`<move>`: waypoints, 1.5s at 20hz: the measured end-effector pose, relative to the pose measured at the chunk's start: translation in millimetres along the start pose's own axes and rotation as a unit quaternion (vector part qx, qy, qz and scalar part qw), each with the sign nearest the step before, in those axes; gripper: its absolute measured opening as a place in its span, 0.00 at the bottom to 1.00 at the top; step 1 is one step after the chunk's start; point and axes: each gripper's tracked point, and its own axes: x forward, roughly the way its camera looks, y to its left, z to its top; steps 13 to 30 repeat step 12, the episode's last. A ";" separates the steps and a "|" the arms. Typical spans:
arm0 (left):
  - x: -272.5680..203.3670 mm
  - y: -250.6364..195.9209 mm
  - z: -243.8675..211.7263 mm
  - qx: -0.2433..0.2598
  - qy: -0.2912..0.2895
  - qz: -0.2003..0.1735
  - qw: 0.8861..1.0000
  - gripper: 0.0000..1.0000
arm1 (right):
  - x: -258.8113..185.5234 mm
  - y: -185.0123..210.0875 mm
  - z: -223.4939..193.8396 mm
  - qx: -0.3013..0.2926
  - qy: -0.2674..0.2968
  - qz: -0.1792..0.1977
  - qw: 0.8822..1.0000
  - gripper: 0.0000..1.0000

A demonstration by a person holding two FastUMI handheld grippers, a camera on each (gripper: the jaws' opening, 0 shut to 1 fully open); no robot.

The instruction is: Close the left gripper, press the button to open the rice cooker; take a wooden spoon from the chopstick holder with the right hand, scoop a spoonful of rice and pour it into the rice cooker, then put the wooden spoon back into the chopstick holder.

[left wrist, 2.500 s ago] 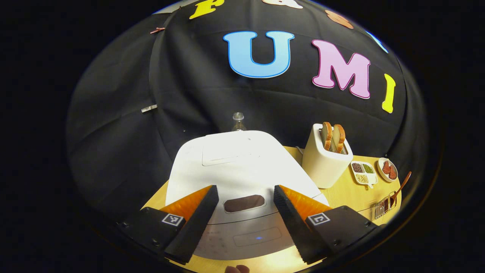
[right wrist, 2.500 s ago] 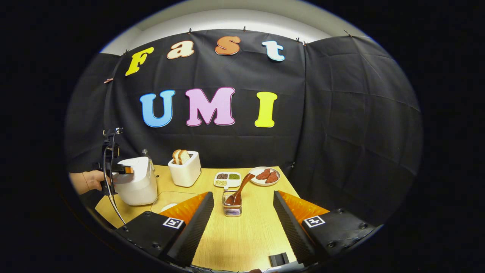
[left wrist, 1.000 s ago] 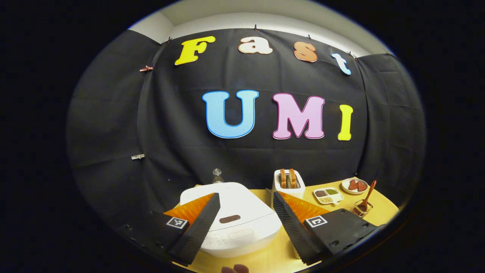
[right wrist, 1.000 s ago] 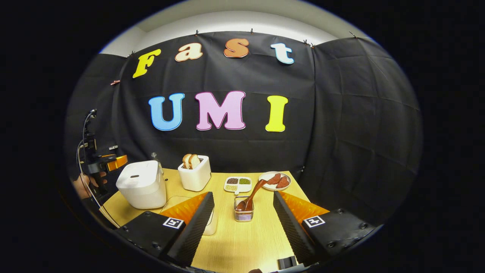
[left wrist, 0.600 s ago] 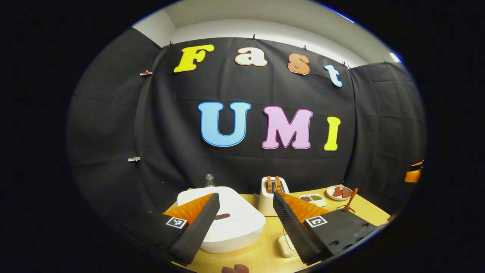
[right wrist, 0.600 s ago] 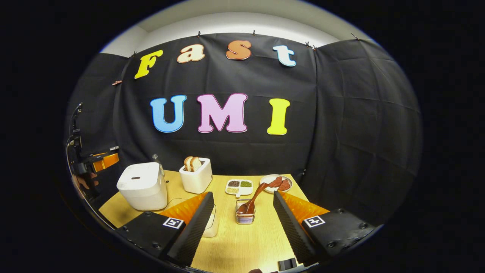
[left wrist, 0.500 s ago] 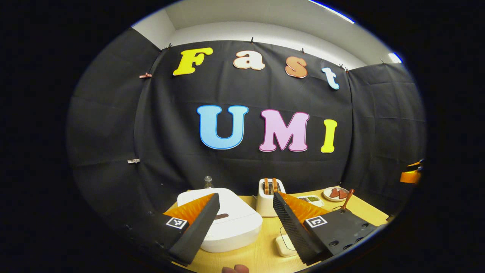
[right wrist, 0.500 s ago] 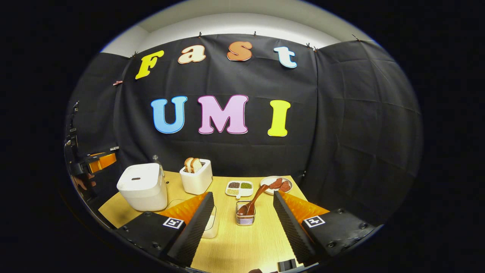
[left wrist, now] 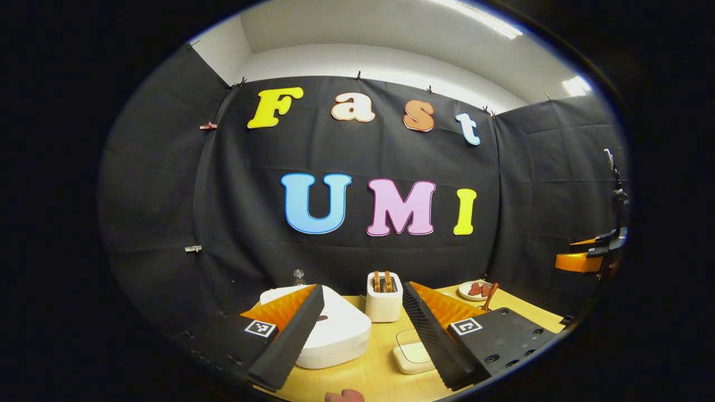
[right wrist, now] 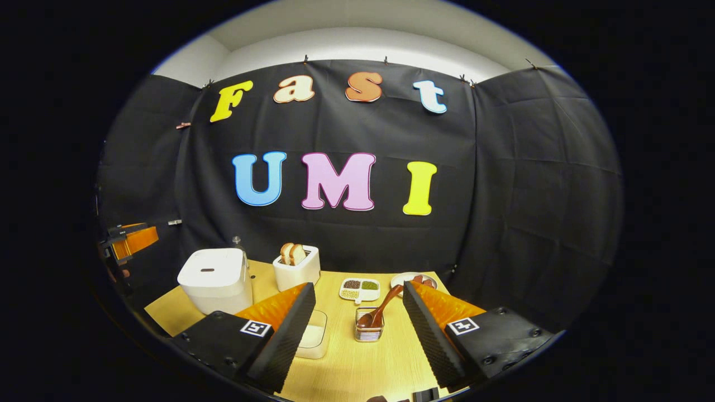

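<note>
Two grippers hang above the bench (right wrist: 357,363), each with its fingers spread wide apart and nothing between them. In the left gripper view we see the left gripper (left wrist: 362,329) held back from the rice cooker (left wrist: 335,329), whose white lid lies partly behind the left finger (left wrist: 290,335); nothing touches it. In the right gripper view the right gripper (right wrist: 357,329) frames the chopstick holder (right wrist: 368,331), which stands on the bench between the two fingers but well ahead of them, with the wooden spoon (right wrist: 382,310) propped in it, handle leaning up to the right.

Against the picture from 2.5 seconds ago, we find the left gripper has drawn far back: then its fingers stood over the cooker's front panel, now the whole cooker sits small and low. The right gripper has edged nearer the holder. The cooker's lid is shut in both.

The rice cooker is a white, rounded box with a dark oval mark on its lid, at the bench's left end in the right gripper view (right wrist: 215,282). The spoon is dark reddish-brown wood; the holder is a small clear box. A white toaster (right wrist: 297,268) with two slices stands beside the cooker, and a shallow clear rice tray (right wrist: 313,335) lies just left of the holder.
</note>
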 end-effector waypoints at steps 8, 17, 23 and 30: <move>-18.7 3.8 15.9 -0.009 -0.005 -0.003 1.000 0.97 | -2.6 16.3 17.3 -0.009 -0.019 0.006 1.000 0.99; -22.0 12.5 19.9 -0.007 -0.005 -0.002 1.000 0.98 | -4.5 23.1 19.4 -0.014 -0.019 0.007 1.000 0.98; -22.0 12.5 19.9 -0.007 -0.005 -0.002 1.000 0.98 | -4.5 23.1 19.4 -0.014 -0.019 0.007 1.000 0.98; -22.0 12.5 19.9 -0.007 -0.005 -0.002 1.000 0.98 | -4.5 23.1 19.4 -0.014 -0.019 0.007 1.000 0.98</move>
